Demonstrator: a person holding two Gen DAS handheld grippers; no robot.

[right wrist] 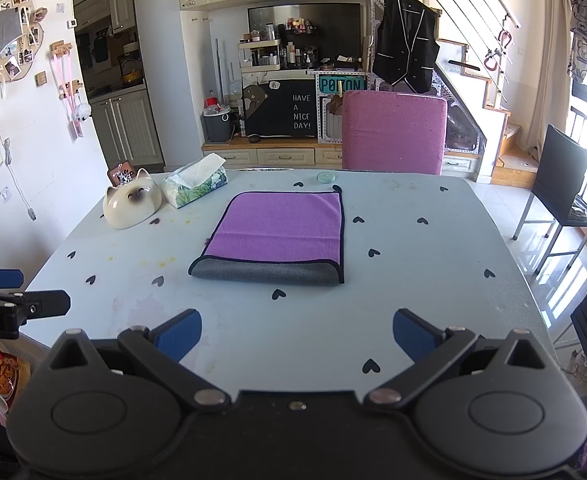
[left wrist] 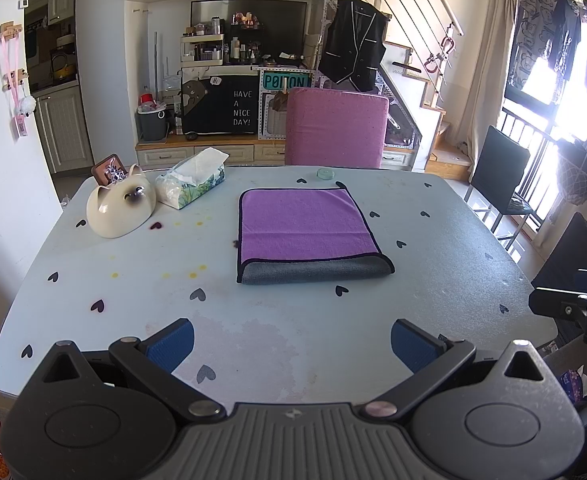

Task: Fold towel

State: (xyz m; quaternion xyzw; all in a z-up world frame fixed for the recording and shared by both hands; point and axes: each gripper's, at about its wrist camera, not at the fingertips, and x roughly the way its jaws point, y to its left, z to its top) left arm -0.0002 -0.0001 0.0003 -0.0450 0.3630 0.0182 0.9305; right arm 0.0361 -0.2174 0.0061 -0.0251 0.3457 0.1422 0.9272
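At the left of the table (left wrist: 93,280), a cat-shaped ceramic dish (left wrist: 120,211) and a tissue pack (left wrist: 191,182) are seen side by side. The left gripper (left wrist: 292,346) is held spread wide and empty above the near table edge. The towel (left wrist: 307,236), folded with its purple face up and a grey strip along its near edge, lies flat at mid-table, well ahead of both grippers. The right gripper (right wrist: 297,336) is likewise held wide and empty.
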